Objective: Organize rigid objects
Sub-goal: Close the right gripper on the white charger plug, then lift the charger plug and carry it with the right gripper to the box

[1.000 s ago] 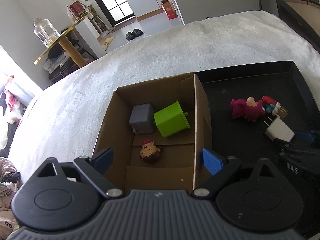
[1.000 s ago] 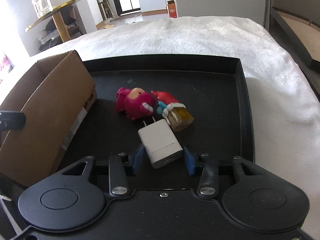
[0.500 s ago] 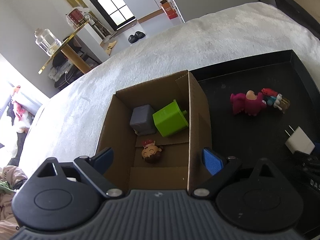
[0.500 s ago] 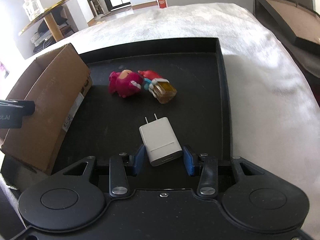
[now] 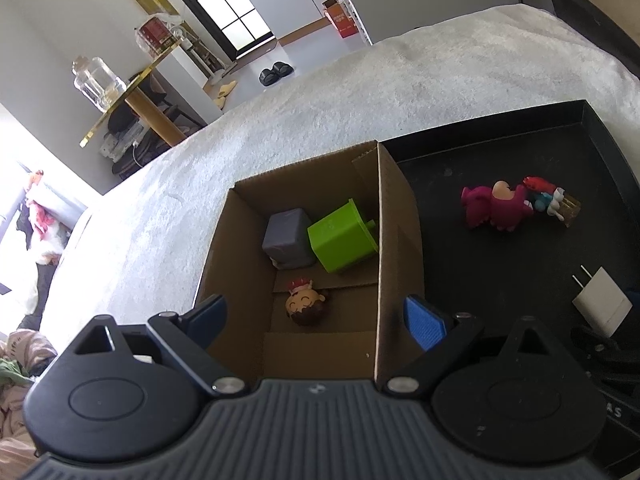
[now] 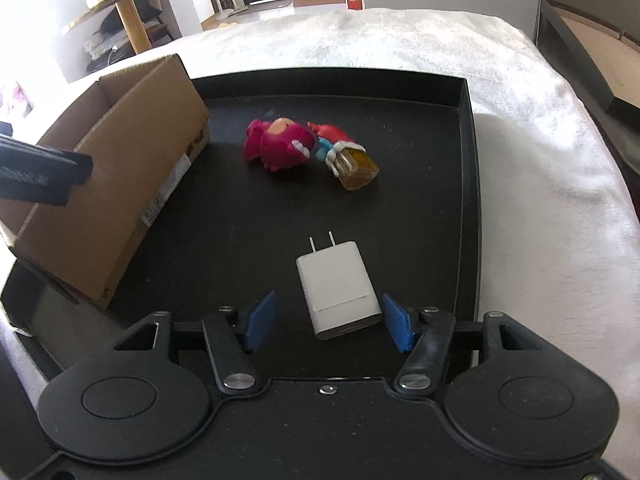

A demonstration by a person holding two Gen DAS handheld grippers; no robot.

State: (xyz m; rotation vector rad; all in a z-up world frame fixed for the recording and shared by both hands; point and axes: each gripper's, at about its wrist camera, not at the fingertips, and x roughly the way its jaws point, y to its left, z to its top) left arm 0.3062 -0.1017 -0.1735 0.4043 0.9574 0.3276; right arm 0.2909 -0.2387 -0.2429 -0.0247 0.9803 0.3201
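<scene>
Right wrist view, lower centre: the right gripper [image 6: 327, 322] stands spread around the white charger [image 6: 338, 290] on the black tray [image 6: 468, 184], pads not touching. Closing off-centre might twist it away. The left gripper [image 5: 316, 320] gapes, empty, above the cardboard box [image 5: 394, 240].

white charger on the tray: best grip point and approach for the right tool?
Grip the white charger across its two long flat sides, mid-body, coming from its rear end. It lies flat on the black tray, prongs pointing away, and the right tool already straddles that end, open.
</scene>
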